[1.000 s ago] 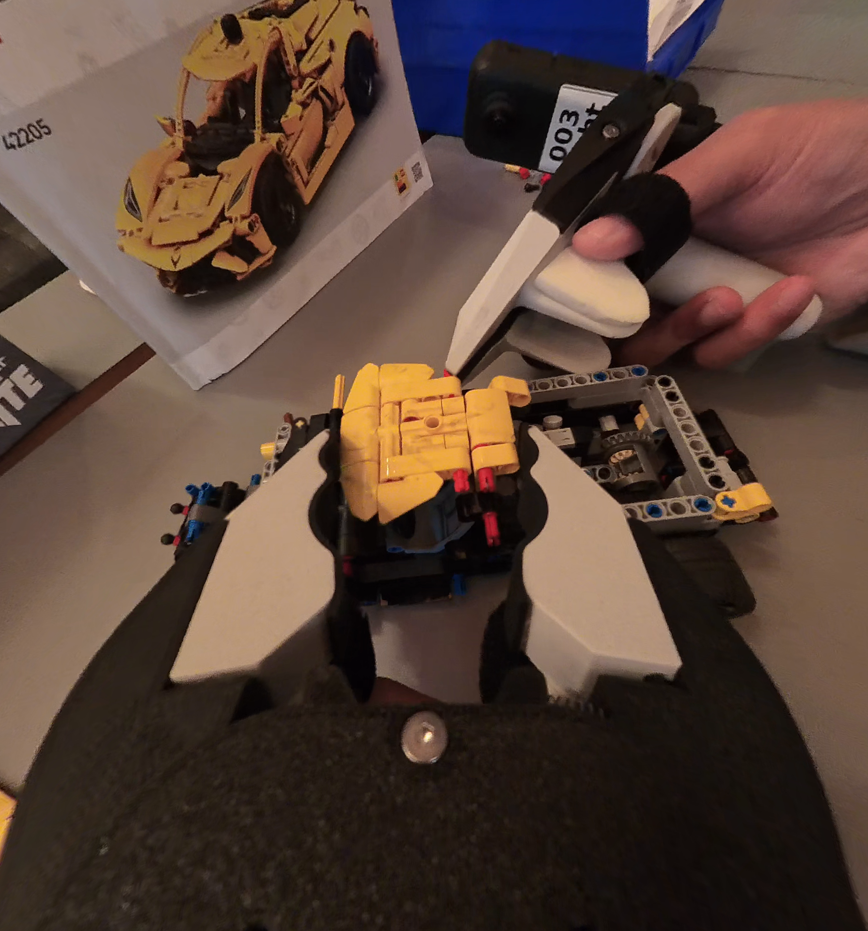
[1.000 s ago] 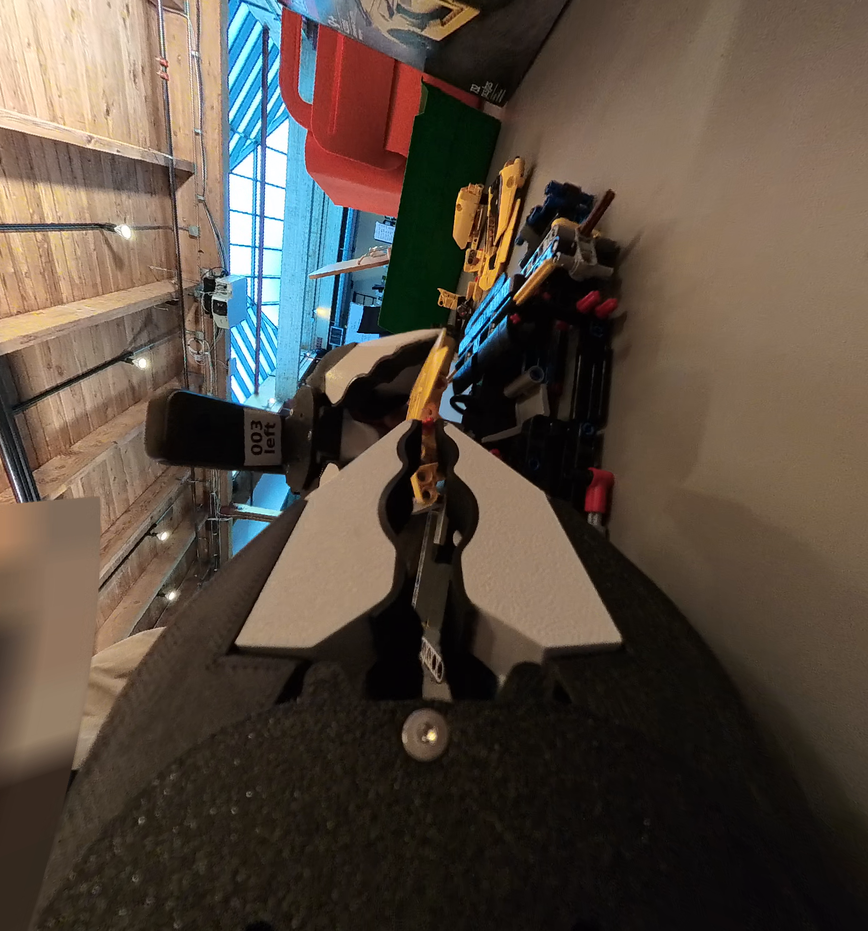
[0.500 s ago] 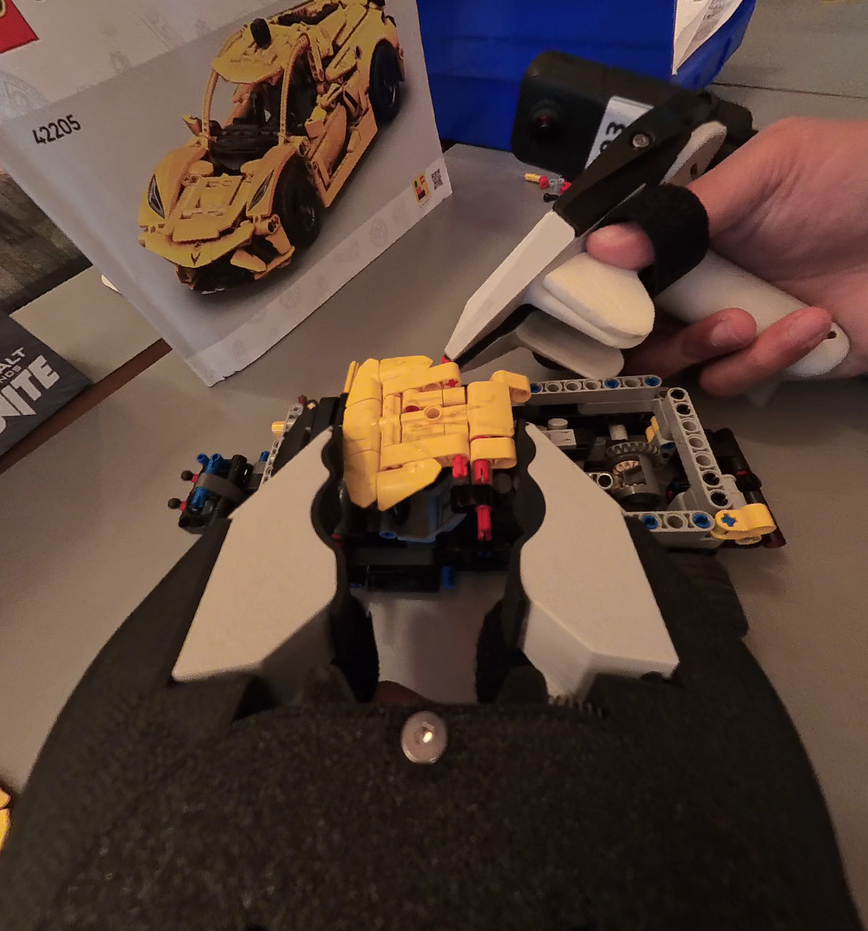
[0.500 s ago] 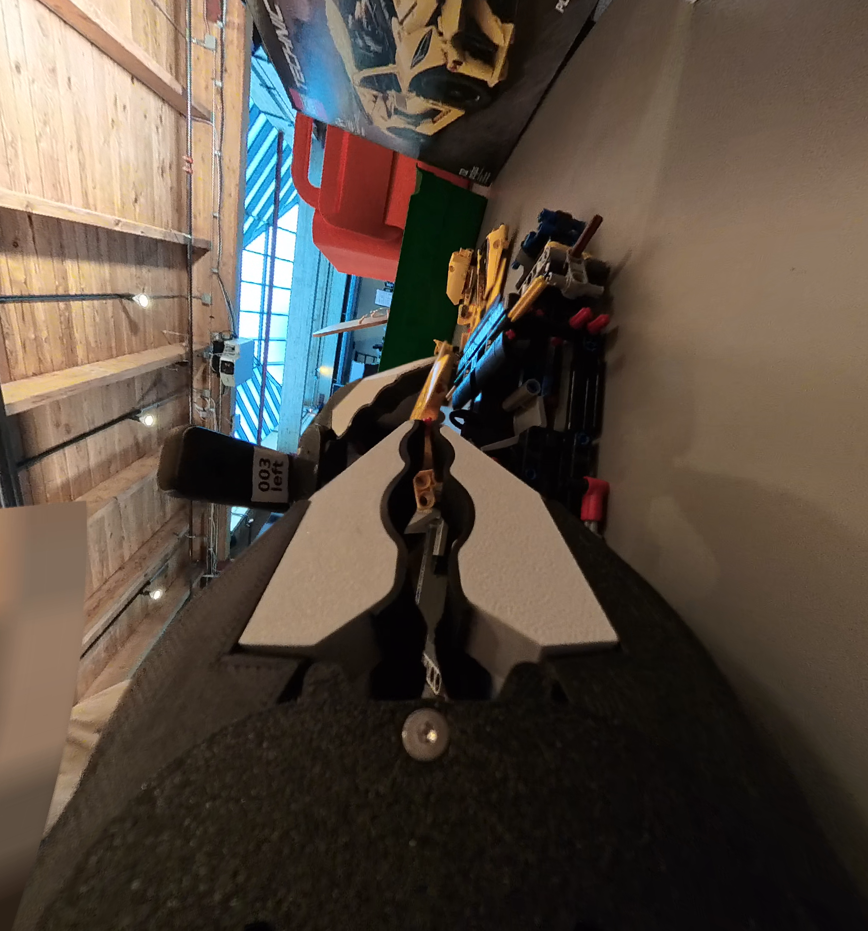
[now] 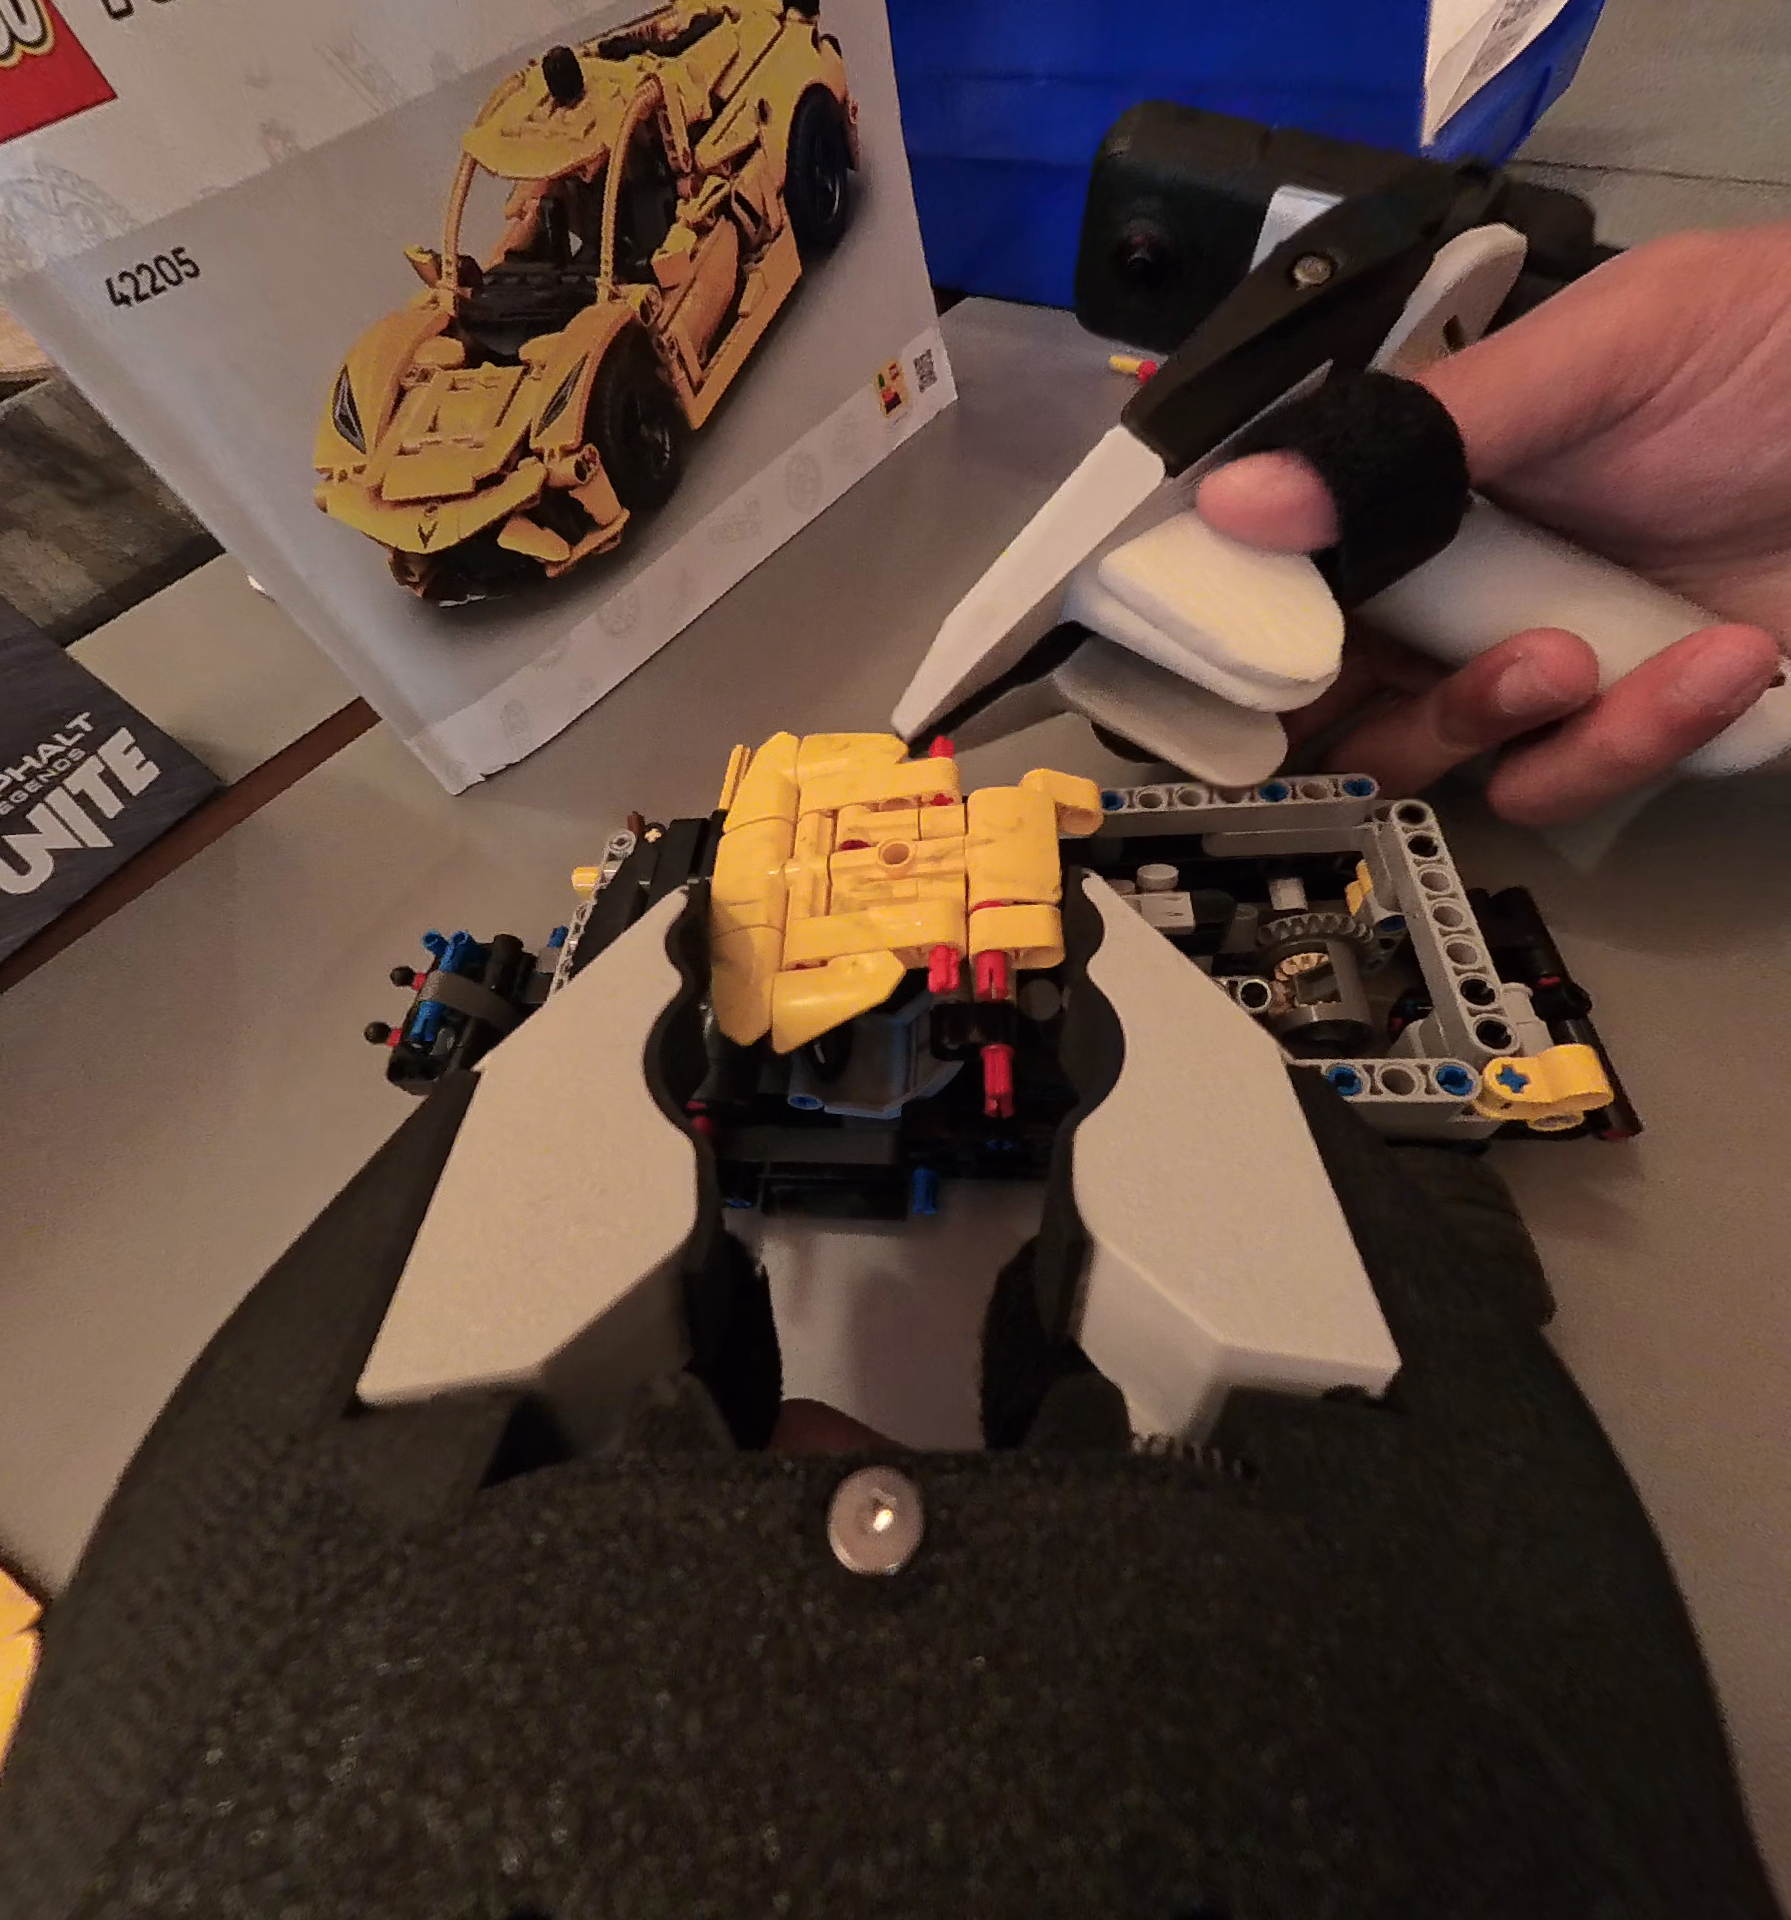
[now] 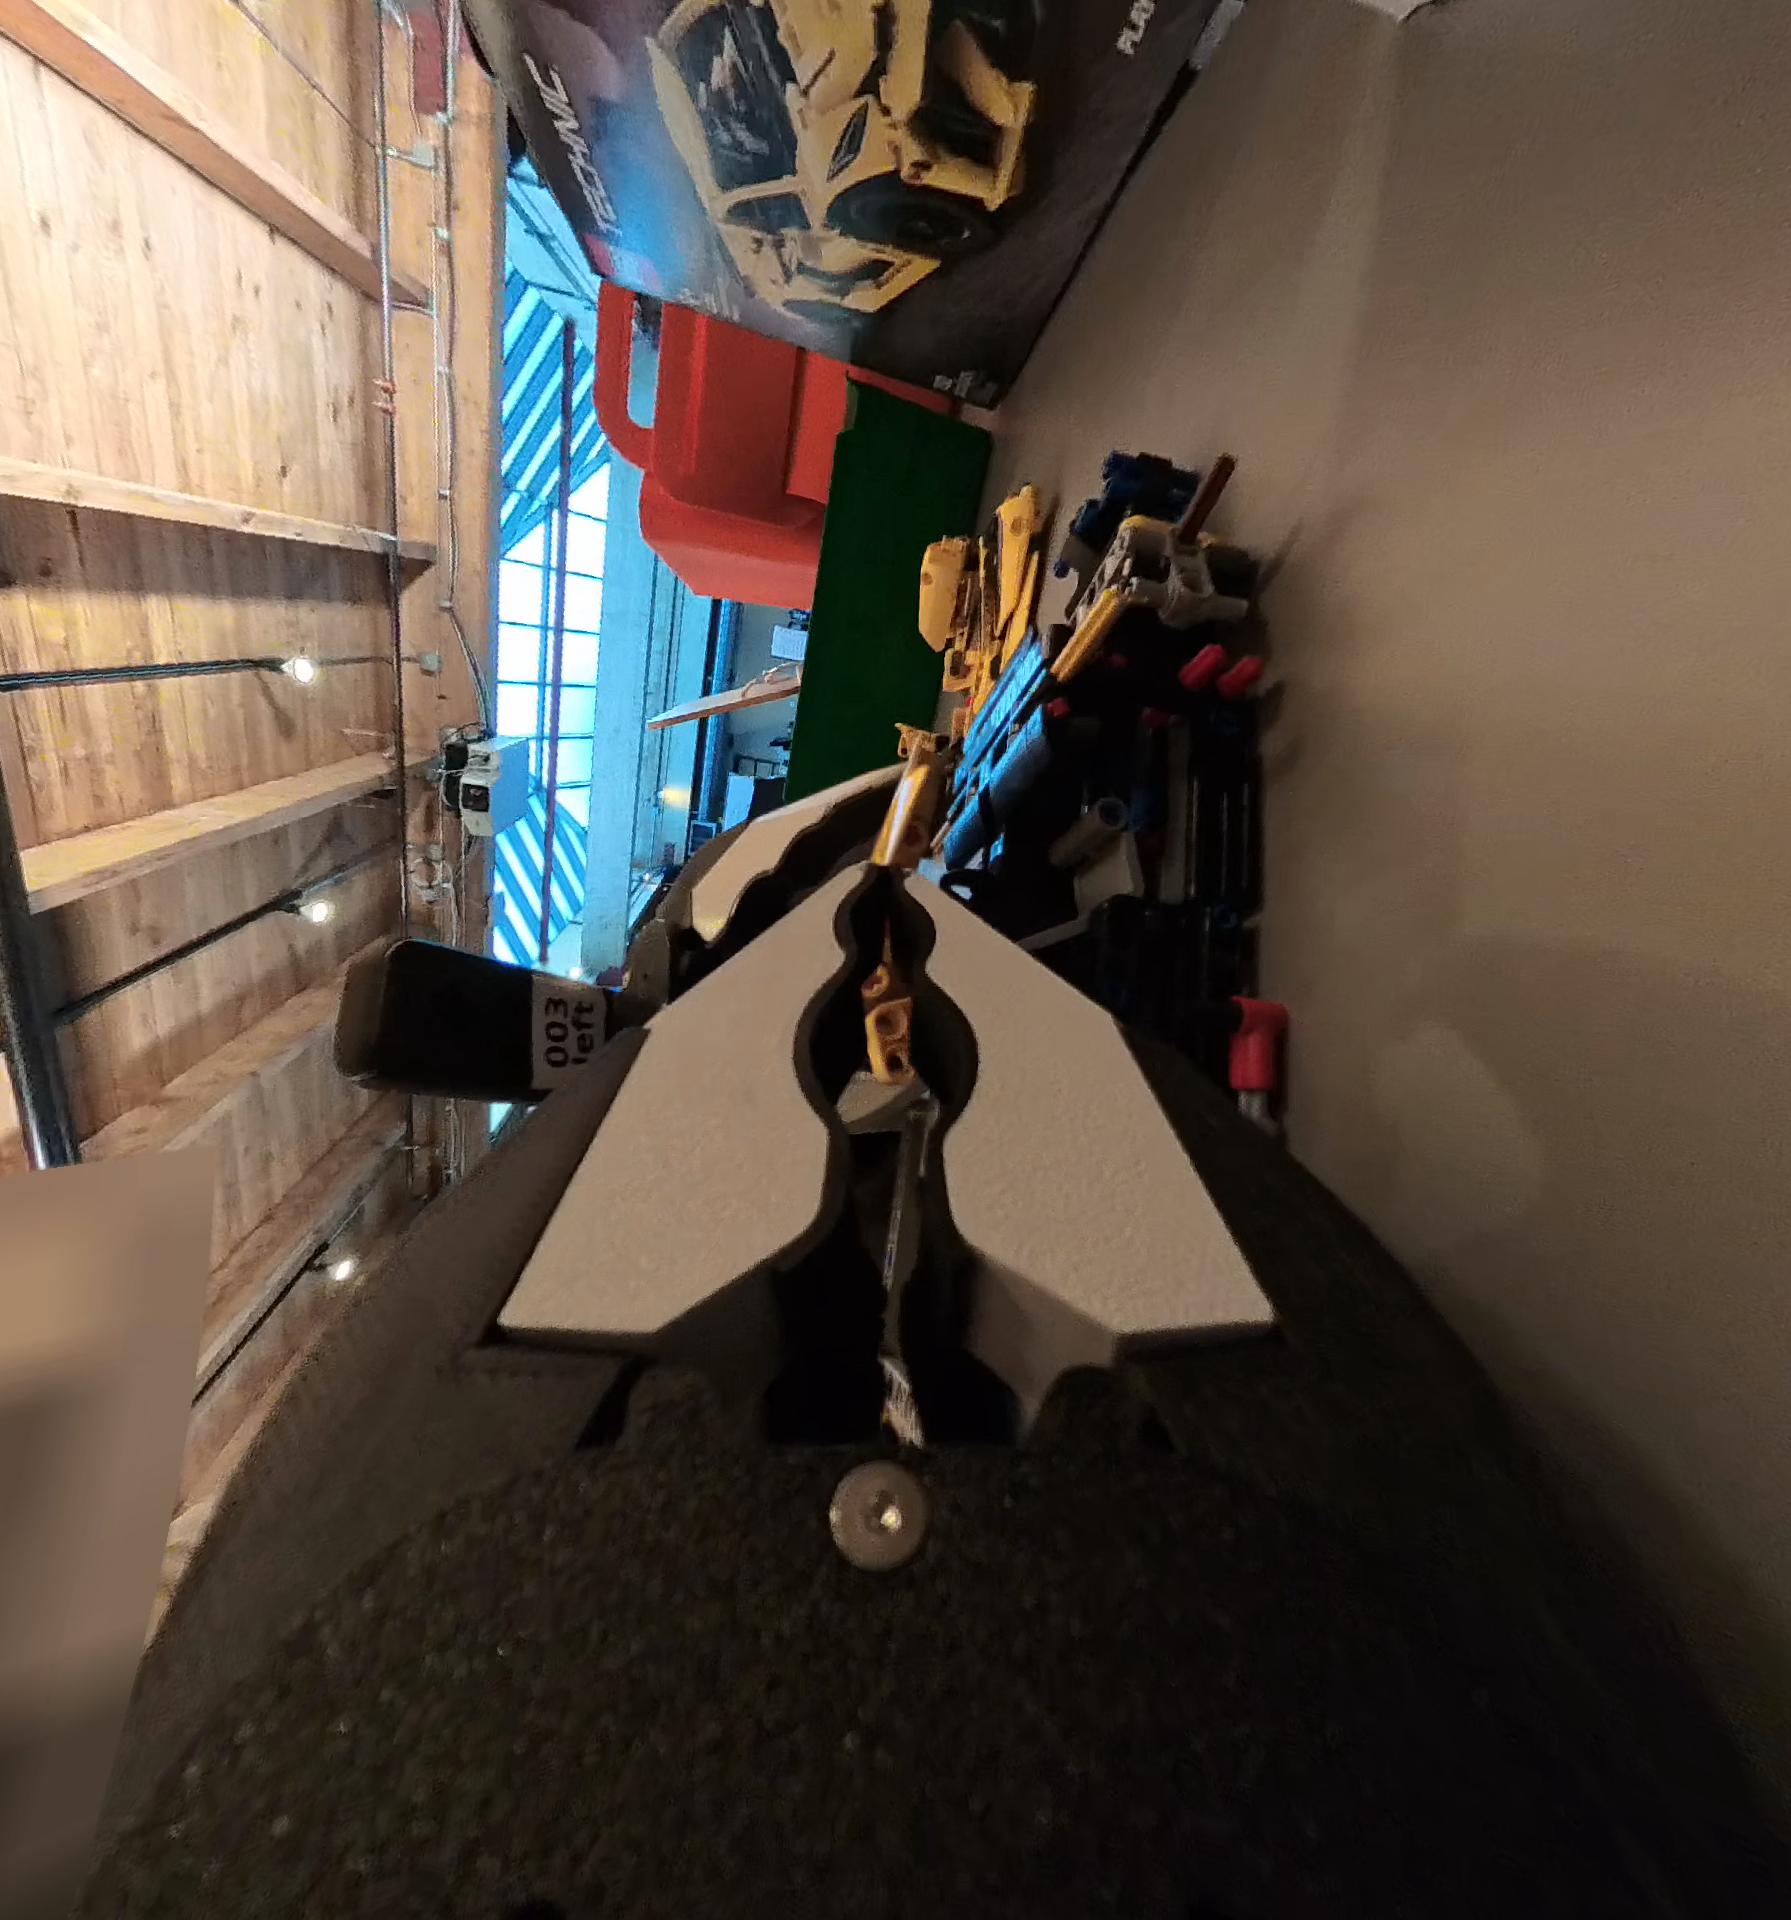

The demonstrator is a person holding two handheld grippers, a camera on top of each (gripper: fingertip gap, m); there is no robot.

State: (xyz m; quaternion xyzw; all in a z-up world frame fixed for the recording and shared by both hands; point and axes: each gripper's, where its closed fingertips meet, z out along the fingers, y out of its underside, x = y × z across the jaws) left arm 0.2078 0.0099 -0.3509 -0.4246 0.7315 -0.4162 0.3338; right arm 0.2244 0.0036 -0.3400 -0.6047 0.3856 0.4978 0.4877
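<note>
Chassis (image 5: 1275, 966) lies on the counter (image 5: 143, 1143); our left tongs (image 5: 883, 896) clamp its middle. Right tongs (image 6: 878, 875), clenched on a yellow part (image 6: 886, 1023), touch its yellow block (image 5: 870, 831), unchanged from a second ago.

Timber-walled workshop (image 6: 164, 520), brick-kit table (image 5: 247, 1091)

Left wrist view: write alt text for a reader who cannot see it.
The left gripper straddles the yellow section of a half-built brick car chassis on a grey table. A hand brings the right gripper to that section's far edge, with a booklet behind.
</note>
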